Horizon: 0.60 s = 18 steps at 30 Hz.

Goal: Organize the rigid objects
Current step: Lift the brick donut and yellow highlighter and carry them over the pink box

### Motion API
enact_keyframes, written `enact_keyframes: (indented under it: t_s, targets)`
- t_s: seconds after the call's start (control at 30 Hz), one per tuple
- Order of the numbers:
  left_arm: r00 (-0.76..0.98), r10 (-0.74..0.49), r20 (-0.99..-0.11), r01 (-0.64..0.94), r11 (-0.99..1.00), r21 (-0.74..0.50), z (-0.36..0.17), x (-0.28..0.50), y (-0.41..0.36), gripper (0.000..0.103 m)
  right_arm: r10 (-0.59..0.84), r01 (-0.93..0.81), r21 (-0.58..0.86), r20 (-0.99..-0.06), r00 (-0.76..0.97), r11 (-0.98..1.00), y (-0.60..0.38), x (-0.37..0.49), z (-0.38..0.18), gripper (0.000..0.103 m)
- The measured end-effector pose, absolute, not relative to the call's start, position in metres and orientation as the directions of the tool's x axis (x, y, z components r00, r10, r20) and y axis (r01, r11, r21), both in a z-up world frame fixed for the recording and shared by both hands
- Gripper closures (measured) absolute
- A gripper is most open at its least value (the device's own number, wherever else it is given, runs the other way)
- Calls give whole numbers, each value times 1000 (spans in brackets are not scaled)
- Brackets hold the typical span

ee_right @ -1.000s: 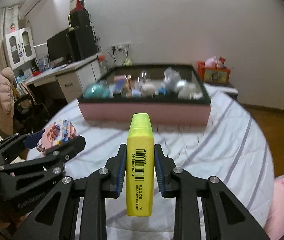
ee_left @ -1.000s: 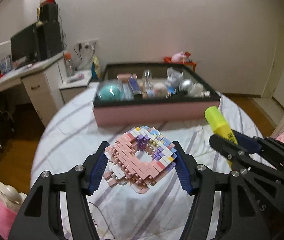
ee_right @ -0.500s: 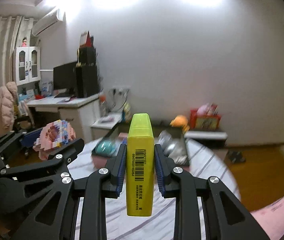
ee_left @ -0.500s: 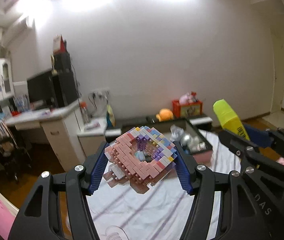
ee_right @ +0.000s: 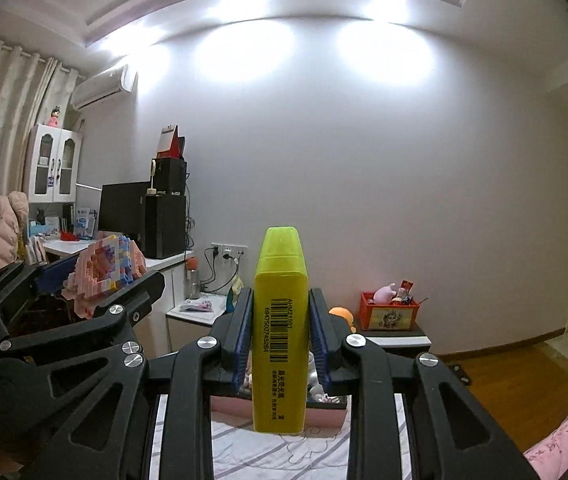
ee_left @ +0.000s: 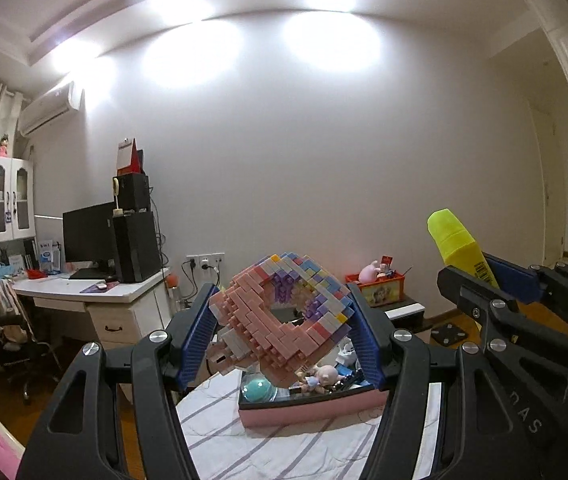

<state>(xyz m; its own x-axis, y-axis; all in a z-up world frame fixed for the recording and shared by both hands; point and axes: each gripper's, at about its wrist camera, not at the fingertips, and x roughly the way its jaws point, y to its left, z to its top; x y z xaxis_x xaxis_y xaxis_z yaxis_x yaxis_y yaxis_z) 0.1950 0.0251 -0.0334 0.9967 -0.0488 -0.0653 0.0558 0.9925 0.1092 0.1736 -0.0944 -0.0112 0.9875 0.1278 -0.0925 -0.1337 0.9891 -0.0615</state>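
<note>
Both tongs are loaded and carried level, high above the striped cloth that covers the desk. Your left tongs pinch the pink brick-built ring across its width, blue pads pressed on its two flanks, so the jaws stand fairly wide around it. Your right tongs are nearly pressed together on the yellow highlighter, which stands upright between the pads, cap up and barcode facing the camera.

The pink tray sits on the cloth ahead of and below both tools. It already holds a teal ball, a small doll figure and other bits that you cannot make out well, since the ring and the highlighter block most of the tray in both views.

Judging by that, part of the sorting is done: several things are in the tray, and these two are picked up but not yet placed. What is left for you is to bring both down over the tray, find free spots, and let go. Whether more loose objects wait on the cloth you probably cannot tell from here, since little of its surface shows.
</note>
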Motion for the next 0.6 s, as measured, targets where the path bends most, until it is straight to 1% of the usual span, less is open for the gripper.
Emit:
enact_keyframes:
  t_s: [0.23,0.37,0.5,0.6]
  targets:
    - [997,-41,-71,48,993,110,-36,209,20,39,122,-129,-72,-100,988,989,-91,187,-10,76]
    - [996,-33,-88,44,991,125,-42,227,17,39,121,-130,-77,-113,986,988,-88,204,-15,76]
    - [992,-25,-120,43,987,154,-52,263,12,39,120,-132,-85,-138,983,988,-90,230,-25,76]
    - [986,-28,-167,57,984,171,-59,303,12,39,110,-129,-101,-177,978,987,-88,262,-32,76]
